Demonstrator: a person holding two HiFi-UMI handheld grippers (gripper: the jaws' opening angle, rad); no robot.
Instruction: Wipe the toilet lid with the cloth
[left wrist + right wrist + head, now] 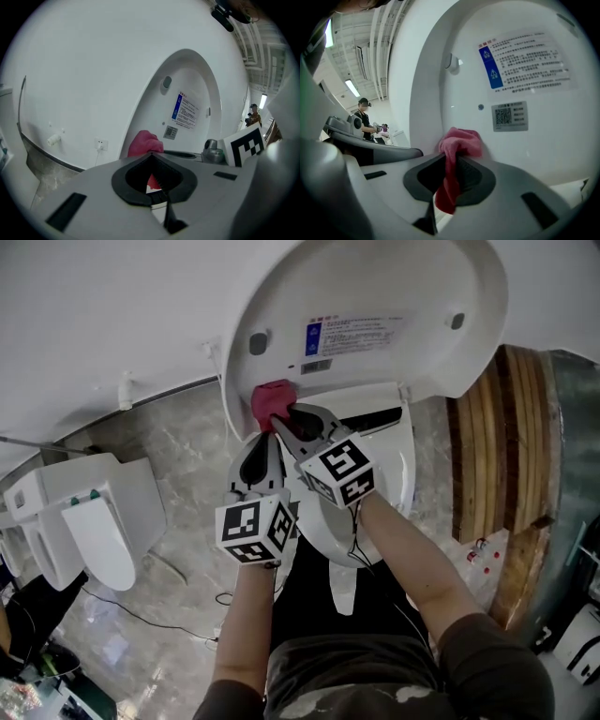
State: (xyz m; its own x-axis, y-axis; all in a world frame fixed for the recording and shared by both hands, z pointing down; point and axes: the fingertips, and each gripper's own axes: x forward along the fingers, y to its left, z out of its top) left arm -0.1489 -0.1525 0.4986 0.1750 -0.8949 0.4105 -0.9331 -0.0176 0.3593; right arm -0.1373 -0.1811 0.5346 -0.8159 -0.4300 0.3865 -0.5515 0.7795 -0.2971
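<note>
The white toilet lid stands raised, its inner face with a blue-and-white label toward me. A pink cloth is bunched against the lid's lower left edge near the hinge. My right gripper is shut on the cloth, and a tail of it hangs down between the jaws. The cloth touches the lid just below the code label. My left gripper sits beside and a little behind the right one, shut with nothing in it. From there the cloth shows in front of the lid.
The toilet's seat and bowl lie below the lid, right under both grippers. A second white toilet stands on the marble floor at the left. A wooden panel runs along the right. A wall socket and cables are at the left.
</note>
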